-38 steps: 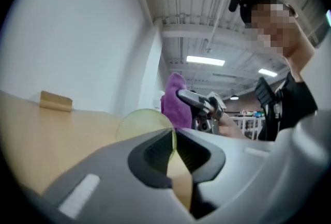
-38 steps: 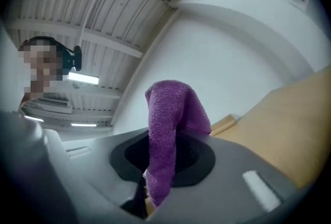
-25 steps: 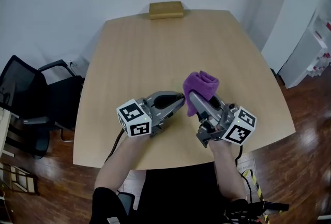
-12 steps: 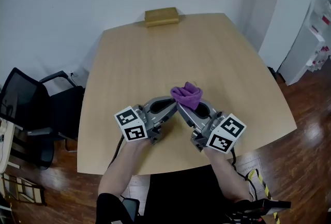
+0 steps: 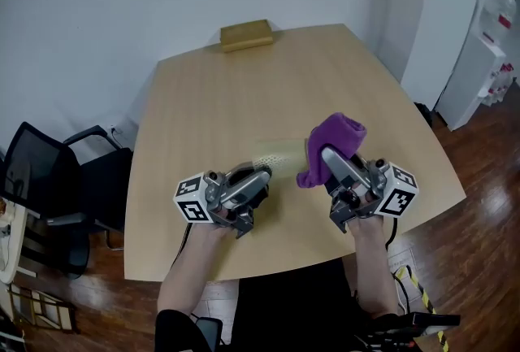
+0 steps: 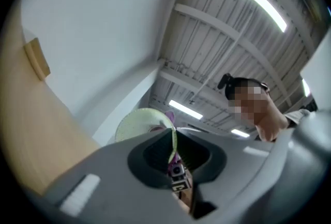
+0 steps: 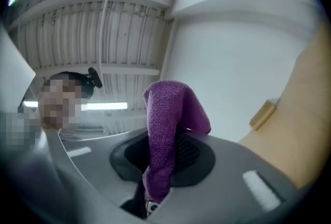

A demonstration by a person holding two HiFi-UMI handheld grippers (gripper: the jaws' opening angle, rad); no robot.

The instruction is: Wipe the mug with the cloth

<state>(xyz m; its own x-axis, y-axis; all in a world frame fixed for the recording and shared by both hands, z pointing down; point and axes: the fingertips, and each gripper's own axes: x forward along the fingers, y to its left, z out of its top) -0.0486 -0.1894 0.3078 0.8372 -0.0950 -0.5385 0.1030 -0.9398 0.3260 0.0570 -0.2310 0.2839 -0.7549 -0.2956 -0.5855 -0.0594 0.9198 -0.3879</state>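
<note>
A pale yellow-green mug (image 5: 273, 156) sticks out past my left gripper (image 5: 262, 173), blurred, over the near part of the wooden table (image 5: 244, 98). In the left gripper view the mug (image 6: 139, 122) has its thin wall pinched between the jaws of the left gripper (image 6: 173, 151), which is shut on it. My right gripper (image 5: 325, 157) stands to the right, apart from the mug, shut on a purple cloth (image 5: 333, 142). That cloth (image 7: 168, 119) rises bunched from the jaws of the right gripper (image 7: 155, 166).
A tan block (image 5: 246, 35) lies at the table's far edge. A black office chair (image 5: 49, 180) stands on the left, white shelving (image 5: 496, 49) at the right. The near table edge runs just under both grippers.
The cloth was against the mug half a second ago; my right gripper has since drawn right and away with it. The left gripper has dropped slightly with the mug.
</note>
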